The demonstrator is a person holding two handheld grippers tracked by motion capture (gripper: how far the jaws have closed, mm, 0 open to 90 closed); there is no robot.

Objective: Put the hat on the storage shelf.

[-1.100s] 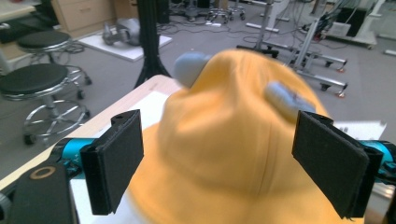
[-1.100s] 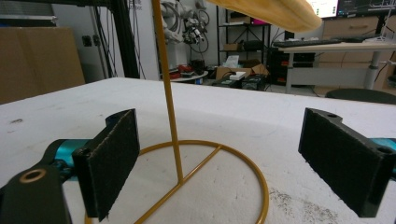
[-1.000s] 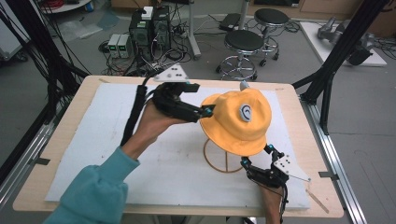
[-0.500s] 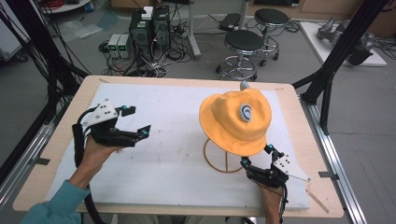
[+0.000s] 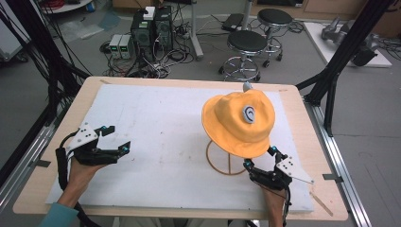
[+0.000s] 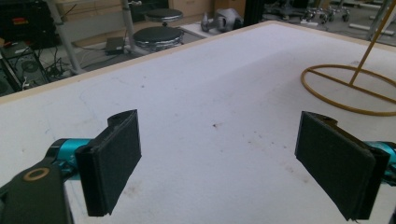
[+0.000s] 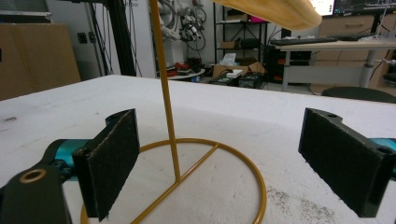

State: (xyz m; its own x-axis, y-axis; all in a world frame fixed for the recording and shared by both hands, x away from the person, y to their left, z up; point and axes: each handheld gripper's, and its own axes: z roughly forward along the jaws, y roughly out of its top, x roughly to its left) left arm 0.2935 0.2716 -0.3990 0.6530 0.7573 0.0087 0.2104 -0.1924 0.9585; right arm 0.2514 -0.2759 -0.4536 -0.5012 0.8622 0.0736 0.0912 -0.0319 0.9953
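An orange bucket hat [image 5: 239, 122] with a grey round badge sits on a thin gold wire stand [image 5: 228, 160] at the table's right middle. The stand's ring base [image 7: 196, 184] and upright rod lie close in front of my right gripper [image 5: 259, 157], which is open with nothing between its jaws; the hat's brim [image 7: 273, 11] hangs above. My left gripper [image 5: 119, 138] rests at the table's left front, open and empty, jaws pointing right toward the stand's ring base [image 6: 348, 88].
A white mat [image 5: 156, 123] covers the wooden table [image 5: 56, 127]. Beyond the far edge stand two round stools [image 5: 246, 45], computer boxes [image 5: 142, 28] and tangled cables. Black frame posts flank both sides of the table.
The left hand has drawn its gripper back from the hat's left side to the table's left front, now lower and nearer the edge. The right gripper has stayed by the stand's base.
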